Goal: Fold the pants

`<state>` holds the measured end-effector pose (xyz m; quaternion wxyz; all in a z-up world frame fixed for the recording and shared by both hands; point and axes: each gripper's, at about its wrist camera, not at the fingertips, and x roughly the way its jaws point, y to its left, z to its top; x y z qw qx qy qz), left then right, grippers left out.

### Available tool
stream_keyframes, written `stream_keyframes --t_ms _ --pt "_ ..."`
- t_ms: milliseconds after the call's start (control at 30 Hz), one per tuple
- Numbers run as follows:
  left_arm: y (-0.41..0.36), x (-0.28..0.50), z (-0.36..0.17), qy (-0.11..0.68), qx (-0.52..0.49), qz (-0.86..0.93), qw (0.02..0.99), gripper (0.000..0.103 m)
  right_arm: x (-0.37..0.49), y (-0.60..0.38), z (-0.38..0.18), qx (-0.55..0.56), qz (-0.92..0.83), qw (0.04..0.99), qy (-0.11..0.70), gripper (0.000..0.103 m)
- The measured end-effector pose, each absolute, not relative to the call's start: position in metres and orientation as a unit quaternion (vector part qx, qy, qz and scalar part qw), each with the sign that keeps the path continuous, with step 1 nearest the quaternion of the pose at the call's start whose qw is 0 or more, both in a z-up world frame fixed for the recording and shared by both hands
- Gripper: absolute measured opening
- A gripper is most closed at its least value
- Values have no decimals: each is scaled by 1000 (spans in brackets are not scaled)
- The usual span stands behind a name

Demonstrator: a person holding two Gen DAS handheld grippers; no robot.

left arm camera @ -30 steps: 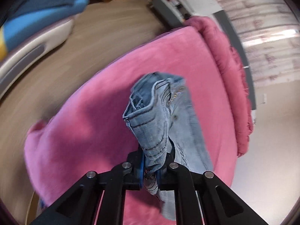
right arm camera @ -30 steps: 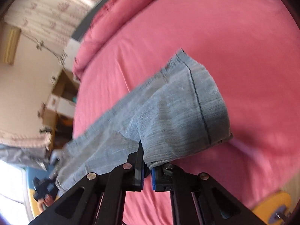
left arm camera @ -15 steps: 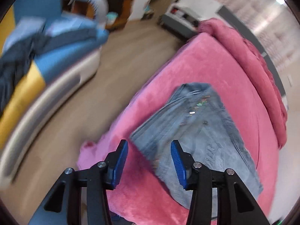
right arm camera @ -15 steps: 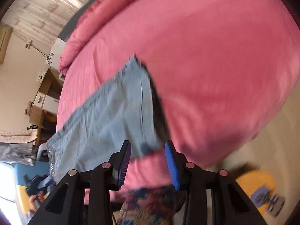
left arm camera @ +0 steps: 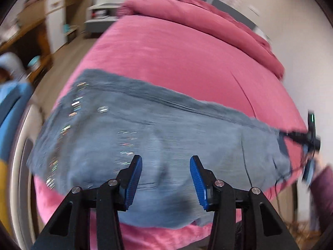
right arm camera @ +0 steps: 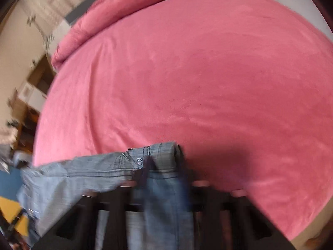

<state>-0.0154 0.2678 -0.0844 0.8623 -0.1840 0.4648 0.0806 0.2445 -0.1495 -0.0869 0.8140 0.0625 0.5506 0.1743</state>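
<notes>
The pants (left arm camera: 158, 137) are laid flat across the near edge of the pink bed (left arm camera: 187, 58). The left tongs (left arm camera: 165, 179) are held wide and empty above the denim. The right tongs (right arm camera: 164, 179), lately closing, are blurred over the waistband; a grip cannot be told. Layers should be pinched squarely before folding.

Black-framed left tongs (left arm camera: 165, 176); ribbed blue pads (left arm camera: 134, 180); silver screws.
</notes>
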Motion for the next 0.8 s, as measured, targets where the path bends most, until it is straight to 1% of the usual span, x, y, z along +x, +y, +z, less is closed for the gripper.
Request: stream_keyframes --t_ms 67,167,233,300,400,433,467,500,533,567,633,667,733,800 --pt "256 -5 -91 476 -163 64 862 48 245 -143 -76 39 184 821 539 14" --pt "251 10 -114 522 -130 78 839 46 251 -144 -51 37 194 842 502 14" --pt "253 14 -131 549 -131 92 821 45 261 -139 -45 24 196 848 492 14" --pt "255 14 -139 554 -138 96 816 45 276 -130 -55 10 189 842 505 14" --pt "258 8 -135 544 -157 100 818 45 285 -122 -90 -2 169 812 558 15" --pt "261 4 -131 540 -163 103 819 45 284 -124 -101 5 165 802 574 19" --pt "263 2 -128 538 -166 105 820 45 279 -132 -104 29 161 803 573 21" --pt "264 -1 -124 534 -164 107 822 45 274 -141 -100 56 164 807 564 26" --pt "265 -3 -119 527 -162 111 827 45 268 -155 -95 89 168 809 556 36" --pt "267 -6 -113 520 -165 112 830 45 257 -173 -87 132 177 809 545 37" --pt "268 -11 -101 502 -182 100 840 46 233 -199 -72 163 193 810 530 38" --pt "266 -13 -97 495 -186 93 844 47 223 -207 -68 169 199 810 525 41" --pt "259 -12 -91 486 -183 81 851 47 194 -229 -62 180 221 801 527 42" --pt "251 -11 -91 490 -184 65 849 47 162 -247 -65 168 235 794 535 44"
